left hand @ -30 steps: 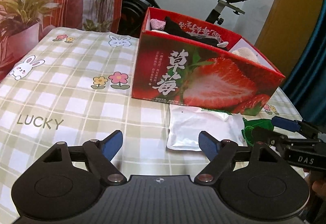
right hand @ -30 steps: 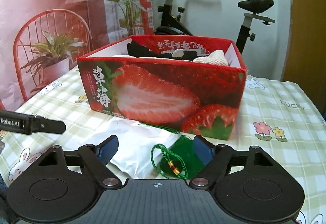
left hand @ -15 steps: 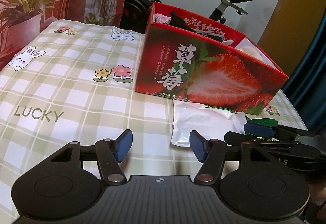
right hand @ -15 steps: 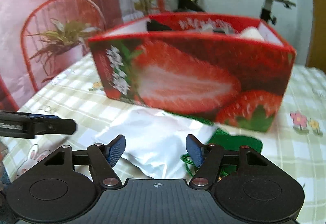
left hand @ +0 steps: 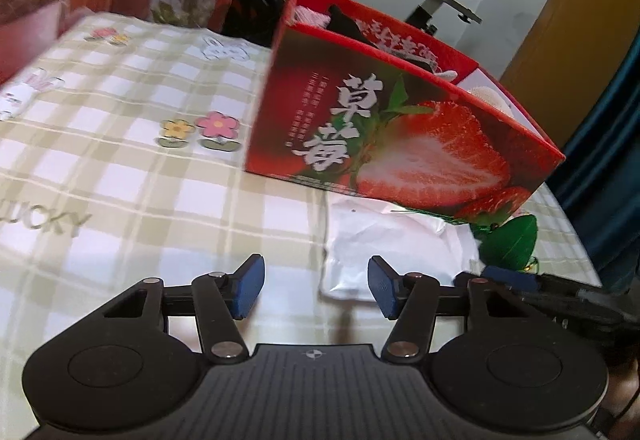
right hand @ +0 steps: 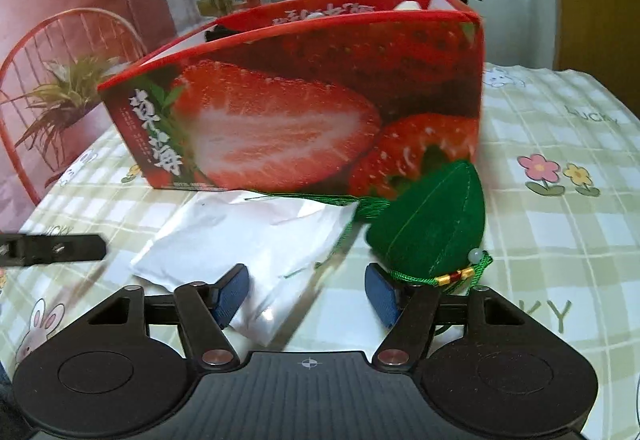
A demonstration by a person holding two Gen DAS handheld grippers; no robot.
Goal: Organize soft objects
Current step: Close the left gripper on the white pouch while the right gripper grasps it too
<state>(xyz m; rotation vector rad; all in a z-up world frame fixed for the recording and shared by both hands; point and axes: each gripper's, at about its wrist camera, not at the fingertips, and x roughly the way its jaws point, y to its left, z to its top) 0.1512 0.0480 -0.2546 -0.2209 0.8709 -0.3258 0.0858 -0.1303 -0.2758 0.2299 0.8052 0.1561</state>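
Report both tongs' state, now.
Left tongs: open, just been closing, nothing between them.
Right tongs: open, just been closing, over the white pouch, not gripping it.

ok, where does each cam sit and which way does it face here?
Left wrist: on the left gripper, angled down at the tablecloth, red box ahead; right gripper at its right.
Right wrist: on the right gripper, facing the box; left gripper's finger at its left.
Shared: box, white packet, green pouch.
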